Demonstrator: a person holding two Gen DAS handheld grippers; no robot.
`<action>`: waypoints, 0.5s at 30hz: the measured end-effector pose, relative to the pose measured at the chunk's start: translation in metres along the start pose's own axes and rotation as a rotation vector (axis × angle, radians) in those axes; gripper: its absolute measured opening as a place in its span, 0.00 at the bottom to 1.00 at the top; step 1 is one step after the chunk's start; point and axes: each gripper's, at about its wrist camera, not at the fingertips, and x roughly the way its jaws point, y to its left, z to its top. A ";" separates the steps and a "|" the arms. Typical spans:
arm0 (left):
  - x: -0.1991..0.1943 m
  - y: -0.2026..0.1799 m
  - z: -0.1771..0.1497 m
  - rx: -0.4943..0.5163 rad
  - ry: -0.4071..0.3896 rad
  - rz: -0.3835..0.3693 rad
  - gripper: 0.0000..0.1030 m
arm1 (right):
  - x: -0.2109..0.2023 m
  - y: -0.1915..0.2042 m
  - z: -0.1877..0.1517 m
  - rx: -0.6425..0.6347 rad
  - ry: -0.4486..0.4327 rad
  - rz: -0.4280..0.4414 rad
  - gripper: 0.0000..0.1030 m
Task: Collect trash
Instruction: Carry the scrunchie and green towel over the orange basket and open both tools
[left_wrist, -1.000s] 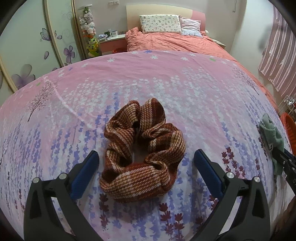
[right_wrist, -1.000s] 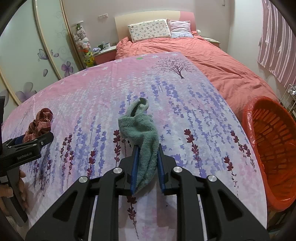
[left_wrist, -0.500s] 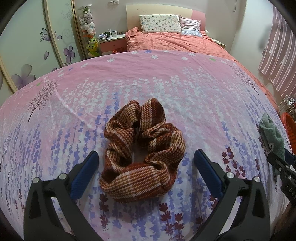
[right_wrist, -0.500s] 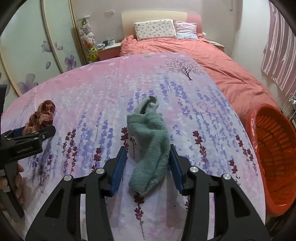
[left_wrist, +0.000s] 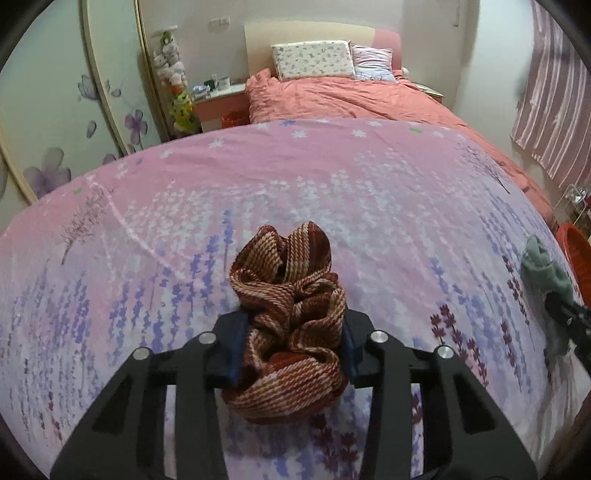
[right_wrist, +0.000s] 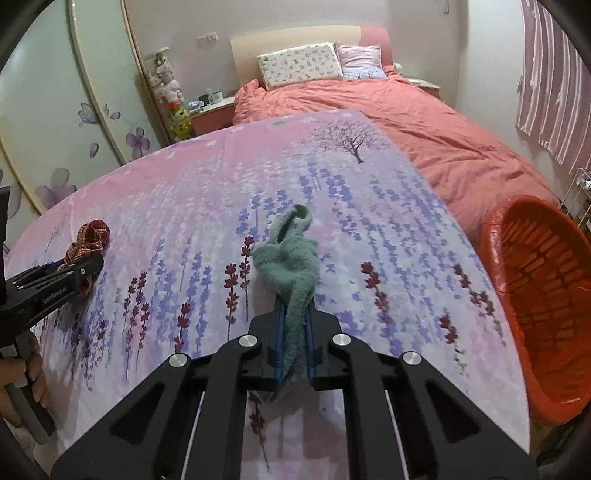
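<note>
Lying on the flowered pink sheet (left_wrist: 369, 192), a red-and-cream plaid scrunchie (left_wrist: 288, 325) is caught between the blue pads of the left claw (left_wrist: 291, 336); the jaws are closing, and the fabric is bunched up and pressed from both sides. In the right wrist view the same left claw (right_wrist: 79, 267) is seen at the far left, gripped by a person's hand (right_wrist: 22, 384), with the scrunchie (right_wrist: 88, 240) poking out ahead of it. The right claw (right_wrist: 295, 343) is clamped tight on a green fuzzy sock (right_wrist: 291, 266), whose lower end is squeezed thin between the blue pads while its upper part is spread on the sheet (right_wrist: 369, 206) ahead of the fingers. An orange slatted basket (right_wrist: 546, 295) is set just beside the sheet's right edge, near the sock. In the left wrist view the sock (left_wrist: 543, 266) is found at the far right, well apart from the scrunchie. A bed with a coral quilt (left_wrist: 351, 99) and pillows (left_wrist: 314, 59) is seen behind.
</note>
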 end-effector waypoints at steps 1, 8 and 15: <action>-0.004 -0.001 -0.001 0.000 -0.008 -0.001 0.38 | -0.003 0.000 0.000 -0.003 -0.008 -0.001 0.09; -0.062 -0.020 0.007 0.028 -0.123 -0.004 0.38 | -0.052 -0.011 0.010 -0.007 -0.111 0.000 0.09; -0.125 -0.060 0.014 0.061 -0.209 -0.086 0.38 | -0.110 -0.032 0.017 0.020 -0.222 0.002 0.09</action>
